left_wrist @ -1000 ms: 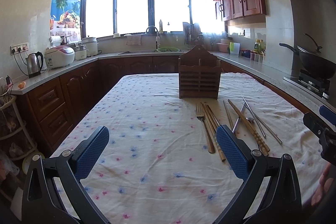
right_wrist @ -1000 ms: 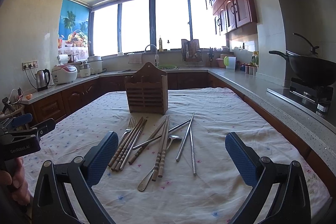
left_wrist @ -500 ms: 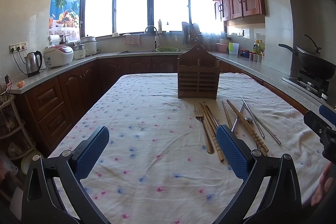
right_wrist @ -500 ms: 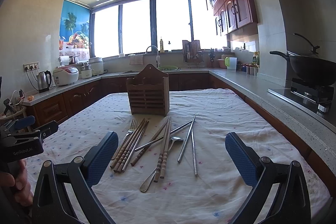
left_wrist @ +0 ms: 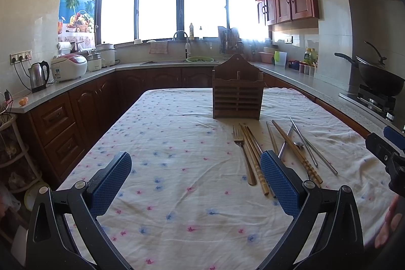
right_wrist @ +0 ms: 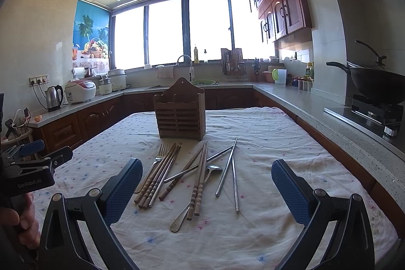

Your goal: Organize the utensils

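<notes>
The utensils lie loose on the bench's flowered cloth [right_wrist: 265, 133], just in front of a slatted wooden utensil holder [right_wrist: 181, 115] that stands upright near the middle of the bench. In the right wrist view a metal fork [right_wrist: 158, 161] lies at the left of the group, touching a bundle of wooden chopsticks [right_wrist: 159, 176] beside it. Further right a second pair of wooden chopsticks [right_wrist: 200, 179] runs toward the camera, lying across a metal spoon [right_wrist: 200, 190] whose bowl shows just right of the pair and whose handle end points toward the viewer. A pair of metal chopsticks [right_wrist: 229, 166] lies at the right side of the group, the two sticks splayed apart at their near ends, and another metal stick [right_wrist: 200, 165] crosses the middle of the heap at a slant. The right gripper [right_wrist: 206, 191] hovers low over the near part of the bench, its blue-padded fingers [right_wrist: 291, 194] spread wide and holding nothing, the heap framed between them. The left gripper [left_wrist: 196, 185] hovers to the left of the utensils with its fingers [left_wrist: 110, 182] likewise spread and empty; its right finger overlaps the near ends of the chopsticks in the picture. A hand [right_wrist: 17, 216] grips the left tool's handle at the edge of the right wrist view. Behind the bench stand dark wood cabinets, a sink [left_wrist: 177, 62] under a bright window, a kettle [left_wrist: 38, 75] and a rice cooker [left_wrist: 68, 66] on the left counter, and a black wok [right_wrist: 377, 85] on the stove at right.
</notes>
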`<control>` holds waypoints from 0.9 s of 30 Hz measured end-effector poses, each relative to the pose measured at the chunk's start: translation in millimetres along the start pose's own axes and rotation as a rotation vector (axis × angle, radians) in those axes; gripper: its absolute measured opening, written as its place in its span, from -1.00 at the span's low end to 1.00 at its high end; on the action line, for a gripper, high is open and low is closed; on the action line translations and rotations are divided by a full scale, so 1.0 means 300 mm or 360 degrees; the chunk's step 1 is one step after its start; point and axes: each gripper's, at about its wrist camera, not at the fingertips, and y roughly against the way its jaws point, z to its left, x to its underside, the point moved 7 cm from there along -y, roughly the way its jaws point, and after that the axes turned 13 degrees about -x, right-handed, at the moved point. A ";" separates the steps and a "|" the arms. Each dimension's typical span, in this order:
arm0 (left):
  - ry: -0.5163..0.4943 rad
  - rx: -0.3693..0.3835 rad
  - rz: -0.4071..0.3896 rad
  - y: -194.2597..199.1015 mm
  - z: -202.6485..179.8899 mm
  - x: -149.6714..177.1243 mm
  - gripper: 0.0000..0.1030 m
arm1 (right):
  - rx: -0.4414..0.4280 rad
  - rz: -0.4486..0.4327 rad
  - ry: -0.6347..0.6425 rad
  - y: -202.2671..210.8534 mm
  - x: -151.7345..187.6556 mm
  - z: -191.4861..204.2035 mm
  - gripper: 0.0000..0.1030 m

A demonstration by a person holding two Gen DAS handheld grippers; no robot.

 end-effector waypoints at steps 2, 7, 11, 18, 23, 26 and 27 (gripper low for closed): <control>-0.0001 0.0003 0.0001 -0.001 -0.002 -0.001 1.00 | -0.0002 0.0002 -0.0001 -0.001 -0.002 0.001 0.99; -0.0006 0.0013 0.0013 -0.009 -0.013 0.002 1.00 | -0.0002 0.0002 -0.0001 -0.002 -0.001 0.000 0.99; -0.0006 0.0015 0.0021 -0.014 -0.012 0.005 1.00 | -0.0001 0.0008 -0.0005 -0.004 -0.001 0.000 0.99; 0.0006 0.0054 0.0069 -0.028 -0.010 0.003 1.00 | -0.0017 0.0022 -0.0030 -0.010 -0.011 -0.011 0.99; 0.0023 0.0100 0.0153 -0.068 -0.014 -0.011 1.00 | -0.0052 0.0066 -0.0054 -0.029 -0.031 -0.016 0.99; -0.0002 0.0113 0.0201 -0.100 -0.028 -0.021 1.00 | -0.0066 0.0095 -0.0082 -0.045 -0.046 -0.028 0.99; -0.0011 0.0125 0.0215 -0.108 -0.035 -0.024 1.00 | -0.0070 0.0106 -0.0092 -0.052 -0.048 -0.034 0.99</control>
